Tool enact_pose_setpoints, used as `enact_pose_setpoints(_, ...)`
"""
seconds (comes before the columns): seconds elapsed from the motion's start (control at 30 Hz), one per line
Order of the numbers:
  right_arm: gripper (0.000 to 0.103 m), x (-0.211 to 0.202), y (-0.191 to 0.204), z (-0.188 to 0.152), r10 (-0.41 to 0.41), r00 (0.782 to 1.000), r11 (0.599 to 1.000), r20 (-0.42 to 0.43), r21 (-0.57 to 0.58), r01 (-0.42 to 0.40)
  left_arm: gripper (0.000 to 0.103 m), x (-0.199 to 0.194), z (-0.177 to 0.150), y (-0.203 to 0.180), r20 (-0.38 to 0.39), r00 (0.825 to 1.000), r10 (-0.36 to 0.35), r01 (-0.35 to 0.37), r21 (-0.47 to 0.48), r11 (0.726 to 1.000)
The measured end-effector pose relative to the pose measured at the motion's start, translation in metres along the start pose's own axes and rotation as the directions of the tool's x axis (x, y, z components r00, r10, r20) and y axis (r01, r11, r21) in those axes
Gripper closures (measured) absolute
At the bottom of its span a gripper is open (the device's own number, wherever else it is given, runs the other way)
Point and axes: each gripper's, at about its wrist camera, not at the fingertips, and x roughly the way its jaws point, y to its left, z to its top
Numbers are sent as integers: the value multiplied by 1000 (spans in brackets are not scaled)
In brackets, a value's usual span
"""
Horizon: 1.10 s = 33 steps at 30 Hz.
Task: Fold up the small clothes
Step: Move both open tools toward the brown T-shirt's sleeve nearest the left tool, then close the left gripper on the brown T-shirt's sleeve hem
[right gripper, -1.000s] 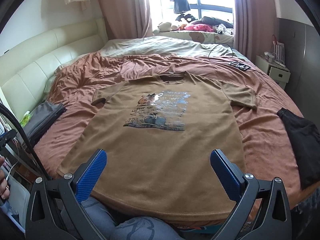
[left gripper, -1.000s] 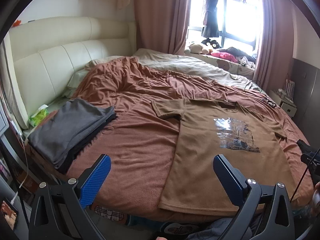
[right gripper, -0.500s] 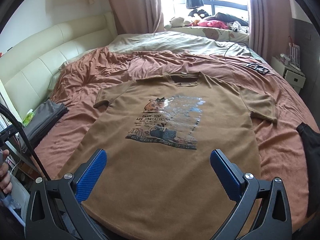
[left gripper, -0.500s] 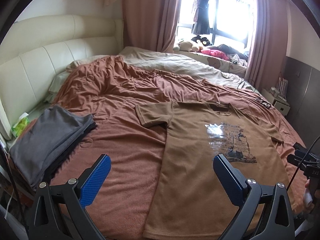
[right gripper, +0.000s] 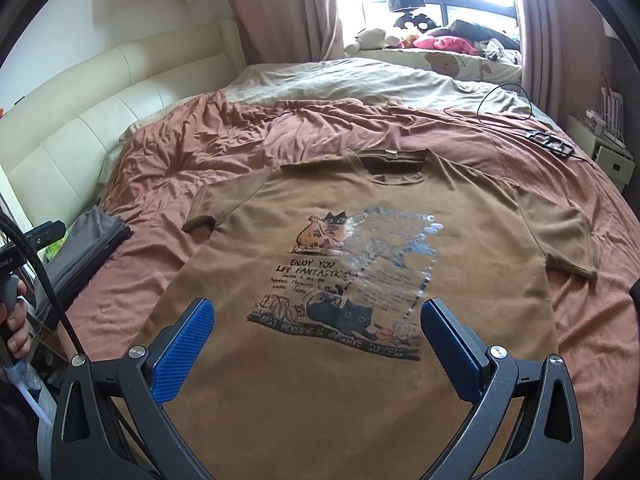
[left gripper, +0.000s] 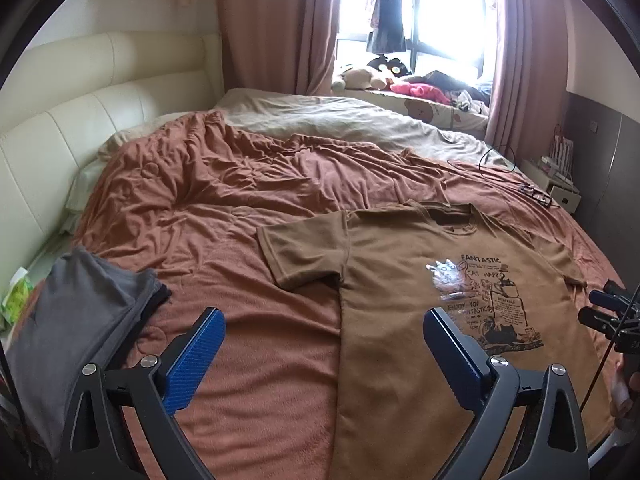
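Brown printed cotton T-shirt (right gripper: 360,280) lies flat on rust-coloured bed quilt (left gripper: 240,208), collar away, hem nearest; right claw (right gripper: 316,344) spread above its lower middle, left claw (left gripper: 324,356) spread over its left edge.

Daylight is pouring in through the window (left gripper: 440,28), which is blowing out to pure white (no detail surviving in the panes). It is falling softly across the bedspread (left gripper: 248,200), laying gentle shadows in its wrinkles. Glare is washing out part of the print on the t-shirt (right gripper: 384,264). Both fisheye views are bending lines and darkening into black corners.
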Motion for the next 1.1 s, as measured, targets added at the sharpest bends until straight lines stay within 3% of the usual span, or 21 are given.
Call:
enact_pose_setpoints(0.13,0,21,-3,15,8,1000,1000,0,11,-8,10,28,20,14,-27,999,-19,20,25,999)
enact_pose_setpoints(0.2,9,34,-2,24,15,1000,1000,-10,7,-15,13,42,29,20,-44,999,-2,3,36,999)
enact_pose_setpoints(0.4,17,74,-4,50,52,998,998,-44,33,-51,17,86,50,39,-92,996,3,0,32,999)
enact_pose_setpoints(0.5,26,97,-3,66,74,996,997,-56,43,-71,23,111,57,49,-123,992,1,-1,4,1000)
enact_pose_setpoints(0.6,32,119,-1,79,86,994,996,-71,43,-83,30,140,61,59,-167,986,-11,4,-39,999)
enact_pose_setpoints(0.77,44,164,4,94,84,990,996,-110,52,-78,30,186,65,72,-218,976,4,-20,-73,997)
enact_pose_setpoints(1.03,64,248,23,108,150,974,987,-171,87,-137,33,257,62,86,-289,957,16,-45,-94,995)
enact_pose_setpoints(1.1,68,267,25,111,158,970,986,-187,89,-143,38,272,60,92,-306,952,7,-42,-108,993)
